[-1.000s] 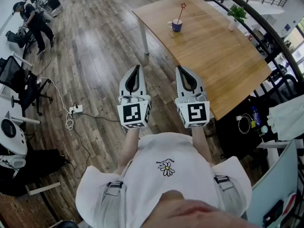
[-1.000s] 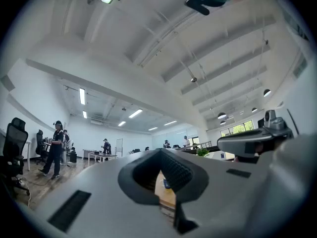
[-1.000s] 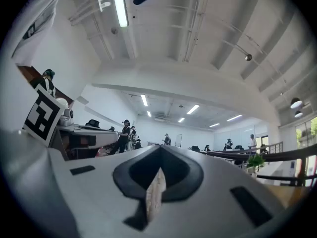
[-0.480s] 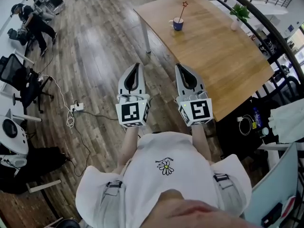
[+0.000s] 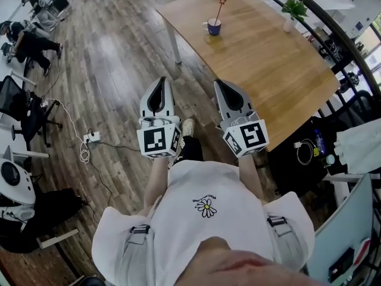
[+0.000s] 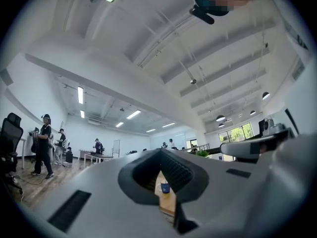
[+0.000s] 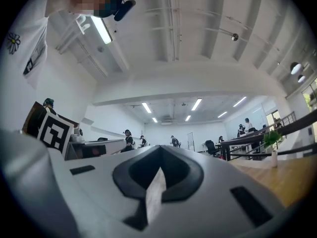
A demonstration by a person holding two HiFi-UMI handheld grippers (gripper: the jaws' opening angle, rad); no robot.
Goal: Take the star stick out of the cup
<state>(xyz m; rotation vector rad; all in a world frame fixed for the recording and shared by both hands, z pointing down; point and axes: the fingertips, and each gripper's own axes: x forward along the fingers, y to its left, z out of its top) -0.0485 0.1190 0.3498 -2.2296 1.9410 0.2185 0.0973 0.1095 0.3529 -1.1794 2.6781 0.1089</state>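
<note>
A blue cup [image 5: 214, 26] stands at the far end of a wooden table [image 5: 280, 70], with the star stick [image 5: 219, 9] leaning up out of it, its red star on top. My left gripper [image 5: 161, 80] and right gripper [image 5: 218, 82] hang side by side over the floor, well short of the cup, both shut and empty. In the left gripper view the cup [image 6: 165, 187] shows small through the hollow below the shut tips of my left gripper [image 6: 160, 151]. The right gripper view shows my right gripper [image 7: 159, 148] shut, and only the table's edge [image 7: 290, 170].
A potted plant [image 5: 292, 14] stands on the table's far right side, by a dark railing [image 5: 342, 43]. A power strip and cable [image 5: 90, 139] lie on the wood floor at left, near an office chair [image 5: 24, 109]. People work at the far left [image 5: 24, 40].
The person has stepped forward; a shoe now shows between the grippers. Both grippers have shifted slightly, and the right one has rolled, its marker cube tilted.
</note>
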